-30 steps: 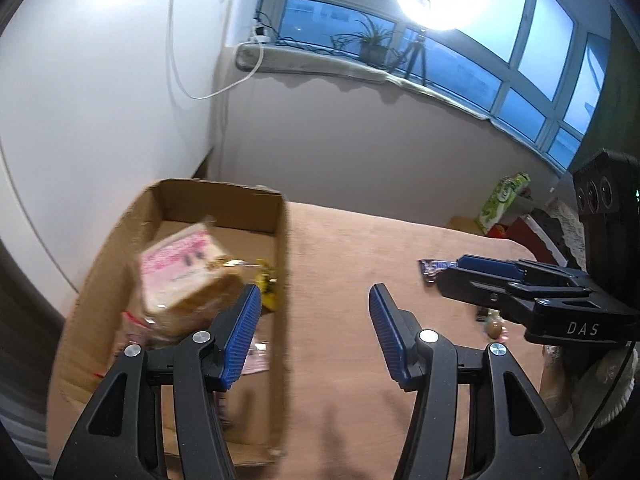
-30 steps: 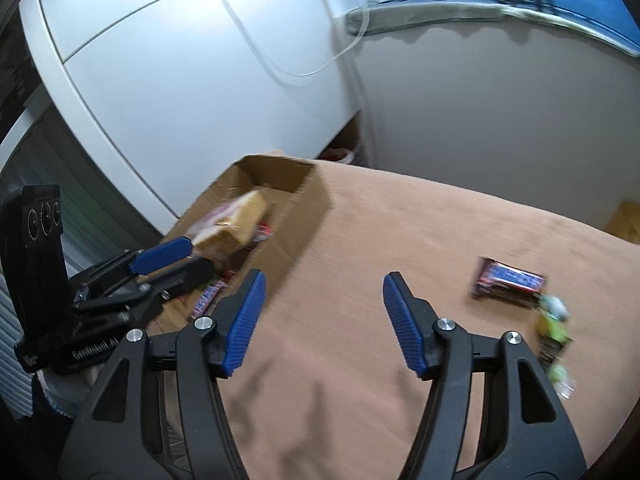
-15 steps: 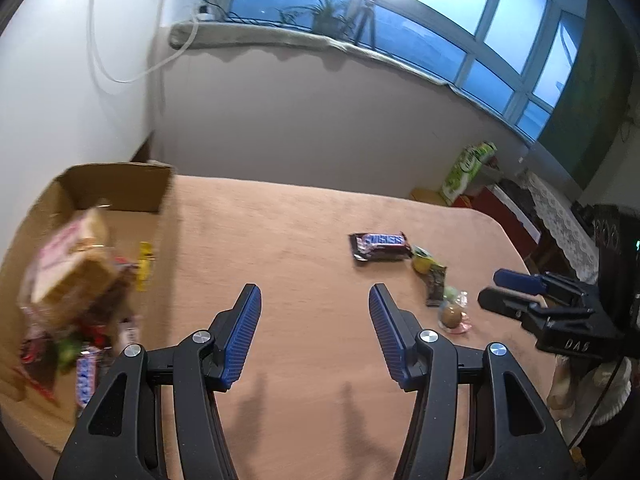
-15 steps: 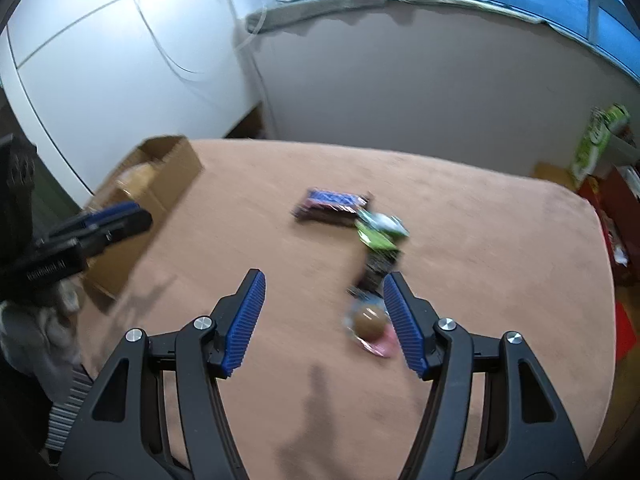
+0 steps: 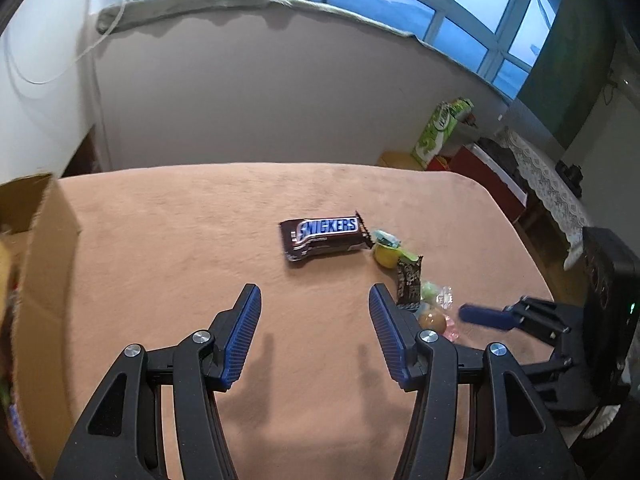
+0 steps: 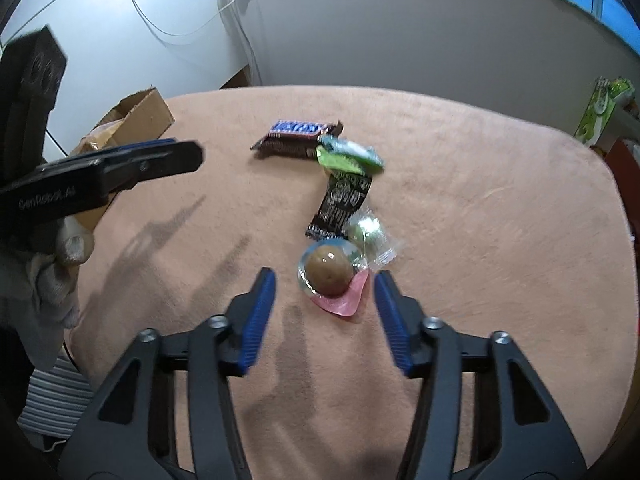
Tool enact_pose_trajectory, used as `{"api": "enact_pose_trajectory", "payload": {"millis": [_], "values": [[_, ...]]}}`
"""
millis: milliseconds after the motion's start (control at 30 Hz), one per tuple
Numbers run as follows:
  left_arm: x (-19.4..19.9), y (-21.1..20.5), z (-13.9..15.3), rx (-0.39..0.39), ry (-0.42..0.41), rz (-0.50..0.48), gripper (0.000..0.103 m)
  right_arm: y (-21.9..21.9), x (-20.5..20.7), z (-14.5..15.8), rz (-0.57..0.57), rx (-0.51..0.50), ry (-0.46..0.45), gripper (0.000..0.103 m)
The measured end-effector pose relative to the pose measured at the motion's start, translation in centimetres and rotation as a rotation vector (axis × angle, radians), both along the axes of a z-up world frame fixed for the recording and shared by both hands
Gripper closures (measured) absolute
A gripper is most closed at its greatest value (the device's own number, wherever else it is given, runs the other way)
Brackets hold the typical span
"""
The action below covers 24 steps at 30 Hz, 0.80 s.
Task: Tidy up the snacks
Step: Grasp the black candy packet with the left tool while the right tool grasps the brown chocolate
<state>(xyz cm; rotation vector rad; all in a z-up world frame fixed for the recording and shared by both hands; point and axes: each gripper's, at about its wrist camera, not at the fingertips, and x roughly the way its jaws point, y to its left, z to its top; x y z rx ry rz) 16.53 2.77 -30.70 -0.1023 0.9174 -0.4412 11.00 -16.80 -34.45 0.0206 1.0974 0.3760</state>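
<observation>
A Snickers bar [image 5: 324,237] lies mid-table; it also shows in the right wrist view [image 6: 298,138]. Beside it lie a yellow jelly cup [image 5: 386,252], a dark wrapped bar [image 6: 342,206], a clear-wrapped candy [image 6: 370,236] and a brown egg-shaped snack in a pink-edged pack [image 6: 330,274]. My left gripper [image 5: 315,336] is open and empty, above bare cloth short of the Snickers bar. My right gripper [image 6: 325,320] is open and empty, its jaws either side of the egg snack, just short of it. The cardboard box [image 5: 44,280] with snacks stands at the left.
The table has a tan cloth [image 6: 480,208] with rounded edges. A green carton [image 5: 442,130] and red furniture [image 5: 484,172] stand beyond the far right corner. A white wall and cable are at the left.
Both grippers have swung away from the box toward the loose snacks. The right gripper has come close over the egg snack. Both stayed open.
</observation>
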Motion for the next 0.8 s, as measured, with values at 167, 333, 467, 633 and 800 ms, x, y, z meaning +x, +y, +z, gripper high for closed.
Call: {"api": "enact_pose_trajectory", "payload": {"millis": [167,333,467,633,800], "values": [[0.4,-2.8,-0.7,0.006,0.014,-0.082,0.048,-0.3,0.2,-1.1,0.000,0.019,0.008,0.053],[0.8,-4.8,-1.5,0.017,0.029,-0.127,0.048,0.0,0.4,-1.2,-0.007,0.015,-0.020,0.053],[1.3,-5.7,-2.1,0.001,0.053,-0.150,0.048,0.4,0.7,-1.2,-0.013,0.008,-0.041,0.053],[1.8,-6.5,-2.5,-0.022,0.078,-0.182,0.056,0.5,0.7,-1.3,-0.014,-0.001,-0.058,0.059],[2.5,-6.8,-3.5,-0.045,0.117,-0.199,0.064,0.4,0.6,-1.2,-0.022,0.009,-0.063,0.064]]}}
